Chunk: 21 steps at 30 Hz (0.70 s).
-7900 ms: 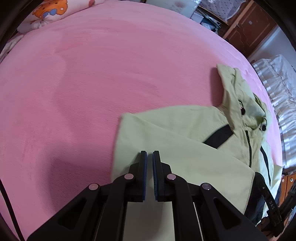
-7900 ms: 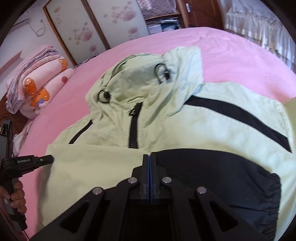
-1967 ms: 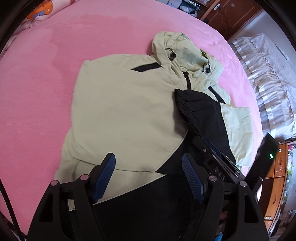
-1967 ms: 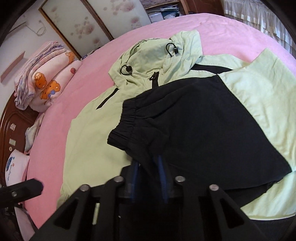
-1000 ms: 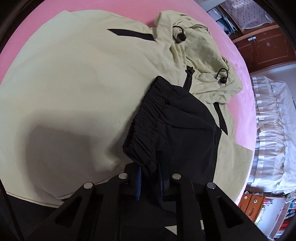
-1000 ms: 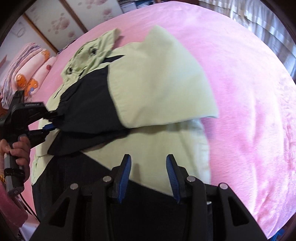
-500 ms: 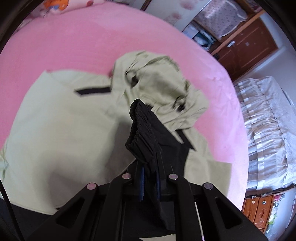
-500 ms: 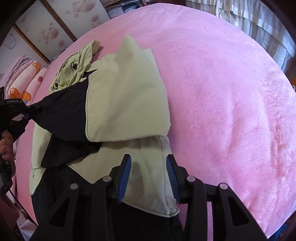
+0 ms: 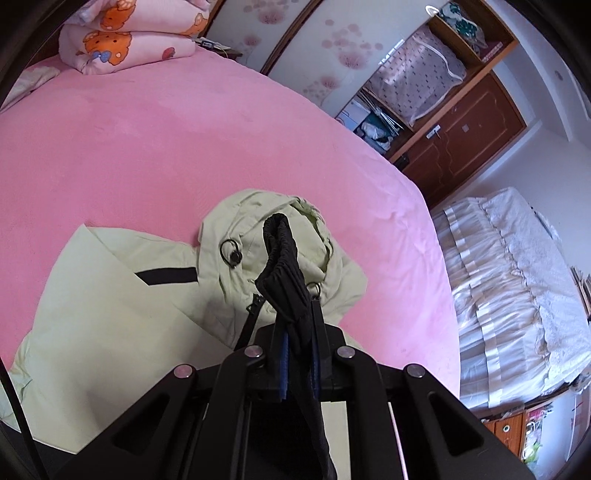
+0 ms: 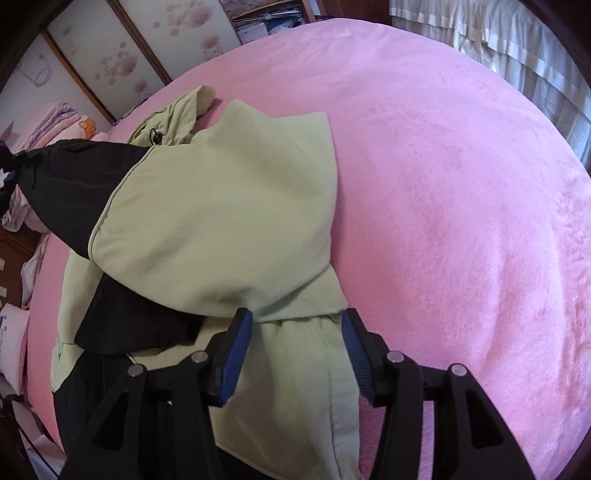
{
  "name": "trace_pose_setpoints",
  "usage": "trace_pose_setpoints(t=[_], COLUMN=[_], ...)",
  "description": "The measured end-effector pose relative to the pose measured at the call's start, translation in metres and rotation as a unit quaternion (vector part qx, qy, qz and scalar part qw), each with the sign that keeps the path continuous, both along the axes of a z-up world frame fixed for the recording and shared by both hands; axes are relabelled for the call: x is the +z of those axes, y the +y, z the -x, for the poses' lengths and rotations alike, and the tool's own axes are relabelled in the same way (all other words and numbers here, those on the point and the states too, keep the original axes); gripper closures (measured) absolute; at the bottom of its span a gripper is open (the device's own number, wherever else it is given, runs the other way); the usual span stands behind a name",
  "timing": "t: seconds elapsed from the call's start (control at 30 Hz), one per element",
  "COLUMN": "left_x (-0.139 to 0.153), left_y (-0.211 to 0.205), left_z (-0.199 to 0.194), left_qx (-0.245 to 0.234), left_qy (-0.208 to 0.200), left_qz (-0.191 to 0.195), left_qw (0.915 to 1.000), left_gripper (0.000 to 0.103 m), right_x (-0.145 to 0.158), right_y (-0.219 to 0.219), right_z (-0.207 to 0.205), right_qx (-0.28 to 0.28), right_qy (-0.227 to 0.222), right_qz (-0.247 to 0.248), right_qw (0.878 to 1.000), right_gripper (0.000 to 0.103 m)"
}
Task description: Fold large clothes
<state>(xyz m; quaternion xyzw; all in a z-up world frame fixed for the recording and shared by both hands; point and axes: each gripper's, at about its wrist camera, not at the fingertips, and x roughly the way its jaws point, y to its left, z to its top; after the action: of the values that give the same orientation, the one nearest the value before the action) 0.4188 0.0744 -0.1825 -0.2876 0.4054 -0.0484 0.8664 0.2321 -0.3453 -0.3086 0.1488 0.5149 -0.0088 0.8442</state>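
A pale green hooded jacket (image 9: 110,295) with black panels lies on the pink bed (image 9: 147,147). My left gripper (image 9: 297,325) is shut on the black elastic cuff (image 9: 282,258) of a sleeve and holds it up above the hood (image 9: 255,218). In the right wrist view the sleeve (image 10: 221,221) is stretched up to the left, its black end (image 10: 74,184) pulled taut. My right gripper (image 10: 297,328) is open just above the jacket's green side, at the base of that sleeve.
Folded pink cartoon quilts (image 9: 129,33) lie at the bed's far edge. Floral sliding doors (image 9: 314,48) and a wooden cabinet (image 9: 461,125) stand behind. A white frilled bed (image 9: 517,277) is at the right. Bare pink bedding (image 10: 461,184) lies right of the jacket.
My left gripper closed on the black cuff and lifted it up and away over the hood, pulling the sleeve taut. My right gripper let go, opened and moved to the sleeve's base.
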Motion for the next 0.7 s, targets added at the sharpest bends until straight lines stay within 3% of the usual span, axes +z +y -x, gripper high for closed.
trace_pose_setpoints(t=[0.23, 0.4, 0.7], left_x=[0.007, 0.017, 0.027], left_y=[0.015, 0.006, -0.001], left_z=[-0.006, -0.008, -0.002], left_qx=[0.021, 0.000, -0.021], left_qy=[-0.010, -0.020, -0.035], left_qz=[0.025, 0.006, -0.025], left_qw=[0.9994, 0.9998, 0.9988], left_gripper=[0.096, 0.096, 0.096], right_x=[0.002, -0.002, 0.006], right_y=[0.022, 0.027, 0.023], right_z=[0.006, 0.005, -0.023], right_qx=[0.052, 0.059, 0.053], right_qy=[-0.008, -0.003, -0.050], right_qz=[0.036, 0.086, 0.128], right_qw=[0.998, 0.995, 0.989], right_gripper=[0.048, 0.048, 0.049])
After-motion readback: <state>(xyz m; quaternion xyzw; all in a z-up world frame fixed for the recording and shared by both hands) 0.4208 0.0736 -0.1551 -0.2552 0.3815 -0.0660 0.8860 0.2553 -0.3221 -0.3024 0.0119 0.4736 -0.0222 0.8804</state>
